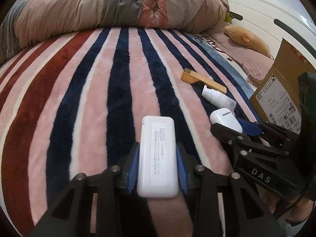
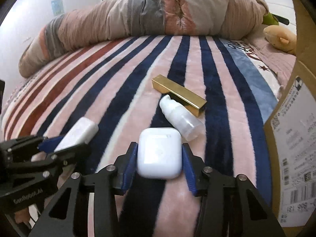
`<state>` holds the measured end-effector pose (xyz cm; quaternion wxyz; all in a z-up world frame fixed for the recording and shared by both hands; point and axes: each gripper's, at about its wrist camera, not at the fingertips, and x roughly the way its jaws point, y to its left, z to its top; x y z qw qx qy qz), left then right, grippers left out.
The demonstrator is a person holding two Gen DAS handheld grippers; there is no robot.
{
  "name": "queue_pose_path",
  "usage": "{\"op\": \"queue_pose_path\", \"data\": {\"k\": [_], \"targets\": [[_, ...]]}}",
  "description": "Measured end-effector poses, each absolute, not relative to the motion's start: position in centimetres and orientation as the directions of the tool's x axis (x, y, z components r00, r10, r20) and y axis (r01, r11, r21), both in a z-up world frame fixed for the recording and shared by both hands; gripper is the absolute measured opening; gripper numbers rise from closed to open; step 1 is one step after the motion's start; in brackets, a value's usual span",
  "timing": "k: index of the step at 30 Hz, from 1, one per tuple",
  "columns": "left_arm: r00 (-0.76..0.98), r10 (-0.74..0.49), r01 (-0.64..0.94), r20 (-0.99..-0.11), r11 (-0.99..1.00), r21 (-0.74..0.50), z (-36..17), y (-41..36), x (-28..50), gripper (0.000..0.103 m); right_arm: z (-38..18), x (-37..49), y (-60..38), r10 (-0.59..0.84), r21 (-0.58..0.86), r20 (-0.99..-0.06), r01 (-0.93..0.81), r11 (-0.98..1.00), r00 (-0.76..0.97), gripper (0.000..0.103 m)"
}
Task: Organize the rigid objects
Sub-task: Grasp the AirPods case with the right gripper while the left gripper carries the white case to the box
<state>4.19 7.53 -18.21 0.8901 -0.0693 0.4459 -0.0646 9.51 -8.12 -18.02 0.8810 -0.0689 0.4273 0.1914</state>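
My left gripper (image 1: 158,164) is shut on a white rectangular case (image 1: 157,158) with a printed label, its blue pads (image 1: 132,167) pressed on both long sides above the striped blanket (image 1: 94,98). My right gripper (image 2: 159,158) has its blue pads tight against both sides of a white earbud case (image 2: 159,153) that rests on the blanket; in the left wrist view the earbud case (image 1: 225,118) sits between those fingers. Just beyond it lie a white pump bottle (image 2: 180,118) and a gold bar-shaped box (image 2: 178,96), the bottle's head touching the box.
An open cardboard box (image 2: 292,138) with shipping labels stands at the right edge of the bed. A bunched quilt (image 2: 138,15) runs across the far side. A tan plush toy (image 2: 280,36) lies on a pink sheet at the far right.
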Motion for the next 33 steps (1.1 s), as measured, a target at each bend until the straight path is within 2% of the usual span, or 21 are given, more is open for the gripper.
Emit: {"op": "queue_pose_path", "data": {"k": [8,12,19,22,26,29,33], "targets": [[0.622,-0.127,0.07,-0.773,0.992,-0.106,-18.5,6.6,4.1,0.032,-18.5,9.0,-7.0,0.197,-0.11,-0.797,-0.457,0.883,0.571,0.039],[0.622,-0.159,0.077,-0.767,0.987,-0.142,-17.7,7.4,3.5,0.032,-17.3,8.7,-7.6,0.24,-0.065,-0.792,-0.468,0.881,0.562,0.039],[0.703,-0.202,0.132,-0.682,0.979,-0.153,-11.0,7.2,1.2,0.032,-8.5,3.8,-9.6,0.478,0.023,-0.662,-0.622,0.783,0.577,0.039],[0.734,-0.246,0.206,-0.634,0.969,-0.138,-7.0,5.0,0.6,0.032,-3.1,2.7,-13.5,0.519,0.052,-0.58,-0.607,0.793,0.628,0.039],[0.752,-0.329,0.32,-0.571,0.94,-0.119,-1.9,0.9,0.7,0.032,1.1,2.9,-19.7,0.419,0.002,-0.533,-0.494,0.87,0.735,0.039],[0.742,-0.38,0.401,-0.552,0.912,-0.089,0.6,-2.6,1.3,0.032,1.6,5.1,-23.7,0.262,-0.104,-0.582,-0.39,0.915,0.77,0.039],[0.744,-0.373,0.449,-0.554,0.894,0.002,2.4,-7.7,2.9,0.032,-0.4,9.6,-26.3,0.141,-0.255,-0.633,-0.377,0.89,0.761,0.039]]}}
